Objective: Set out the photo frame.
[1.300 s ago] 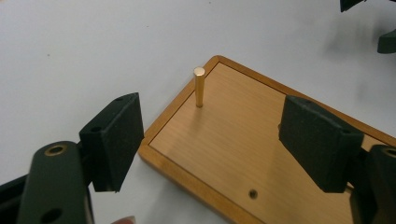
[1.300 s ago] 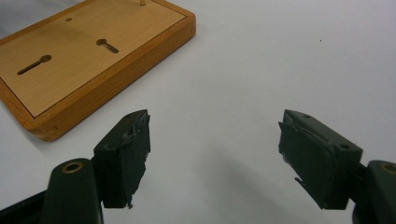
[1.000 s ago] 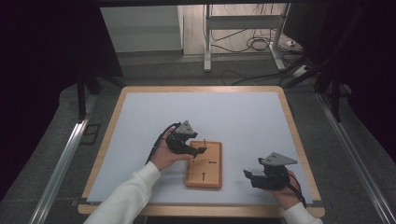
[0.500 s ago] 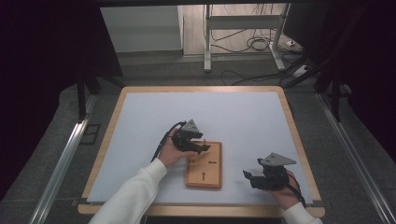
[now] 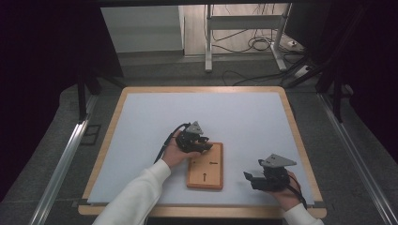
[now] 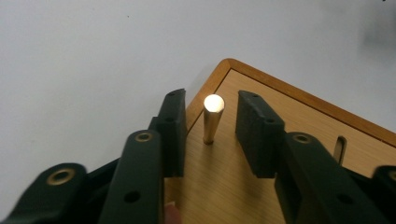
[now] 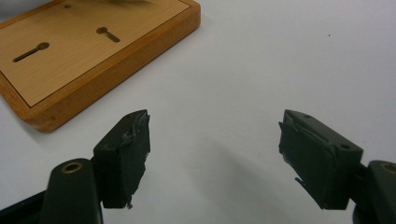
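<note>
Since the earlier frame the left gripper point(image 5: 202, 146) has shifted slightly toward the far left corner of the flat rectangular wooden board point(image 5: 206, 166) and dropped onto it, and its jaws have just been closing in. They now bracket the short upright brass peg point(image 6: 212, 118) standing in that corner of the board; in the left gripper view there's visible gap on both sides of the peg, so pads aren't pressing on it yet, jaws partly open, nothing gripped. Peg is upright, top face catching the light, base in the board just inside its rounded corner. Board lies flat on the white table top point(image 5: 244, 117), nearer the front edge than the back, roughly mid-width. Two keyhole-shaped slots are cut into its top face, seen in the right gripper view; one slot point(image 7: 30, 52) near the board's closer end, another point(image 7: 108, 34) farther along. Right gripper point(image 5: 251, 180) unchanged: sits near the table's front right corner, well apart from the board, pointing toward it, jaws spread wide and empty over bare table. Person's white sleeve point(image 5: 136, 194) comes in from the front edge on the left side.
</note>
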### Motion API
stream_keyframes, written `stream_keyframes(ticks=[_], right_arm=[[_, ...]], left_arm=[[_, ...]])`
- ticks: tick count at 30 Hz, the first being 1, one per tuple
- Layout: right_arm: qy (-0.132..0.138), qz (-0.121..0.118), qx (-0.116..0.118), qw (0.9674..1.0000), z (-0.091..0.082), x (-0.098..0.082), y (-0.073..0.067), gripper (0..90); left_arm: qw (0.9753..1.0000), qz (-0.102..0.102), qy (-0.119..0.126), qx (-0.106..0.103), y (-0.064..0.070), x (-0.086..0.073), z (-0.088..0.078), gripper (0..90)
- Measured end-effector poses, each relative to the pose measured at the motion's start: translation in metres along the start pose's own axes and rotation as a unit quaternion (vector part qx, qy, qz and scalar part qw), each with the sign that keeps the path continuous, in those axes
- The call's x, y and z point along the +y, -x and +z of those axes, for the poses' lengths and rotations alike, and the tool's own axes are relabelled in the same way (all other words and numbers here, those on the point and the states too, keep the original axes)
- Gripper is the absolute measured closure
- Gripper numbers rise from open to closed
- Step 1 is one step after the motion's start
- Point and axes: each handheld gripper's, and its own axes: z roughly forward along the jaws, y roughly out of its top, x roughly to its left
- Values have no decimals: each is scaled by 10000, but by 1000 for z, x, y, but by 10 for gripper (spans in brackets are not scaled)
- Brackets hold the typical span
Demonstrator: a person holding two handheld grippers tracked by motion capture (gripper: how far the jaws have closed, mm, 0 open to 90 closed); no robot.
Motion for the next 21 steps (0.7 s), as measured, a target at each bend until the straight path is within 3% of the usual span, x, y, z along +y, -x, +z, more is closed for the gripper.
stream_keyframes(ticks=[8, 16, 21], right_arm=[[-20, -7, -8, 10000, 1, -1, 0, 247], [-5, -21, 2, 10000, 1, 0, -1, 246], [178, -196, 96, 9996, -2, 3, -6, 242]], left_arm=[[10000, -85, 32, 14, -1, 1, 2, 820], [9996, -219, -54, -171, -6, 3, 1, 833], [9990, -299, -155, -305, -9, 5, 1, 829]])
